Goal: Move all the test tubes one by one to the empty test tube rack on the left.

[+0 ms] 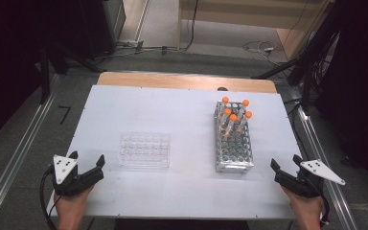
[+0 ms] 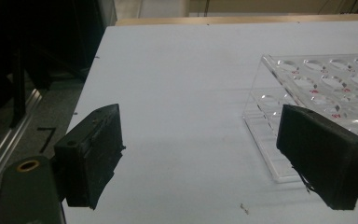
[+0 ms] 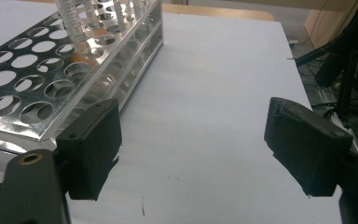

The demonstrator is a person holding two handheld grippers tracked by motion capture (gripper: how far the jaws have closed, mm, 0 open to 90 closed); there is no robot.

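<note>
A metal tube rack (image 1: 234, 143) stands right of centre on the white table (image 1: 182, 115), with several orange-capped tubes (image 1: 235, 111) upright in its far end. A clear plastic well rack (image 1: 144, 149) lies left of centre, empty. My left gripper (image 1: 87, 160) rests open at the near left corner, its jaws apart over bare table, with the clear rack (image 2: 317, 88) ahead to its right. My right gripper (image 1: 285, 162) is open at the near right edge. The metal rack (image 3: 51, 65) sits just left of its jaws, and nothing lies between them.
A wooden strip (image 1: 187, 81) runs along the table's far edge. Metal rails (image 1: 14, 163) flank the table on both sides. Dark stands and cables (image 1: 311, 62) crowd the floor at the far right.
</note>
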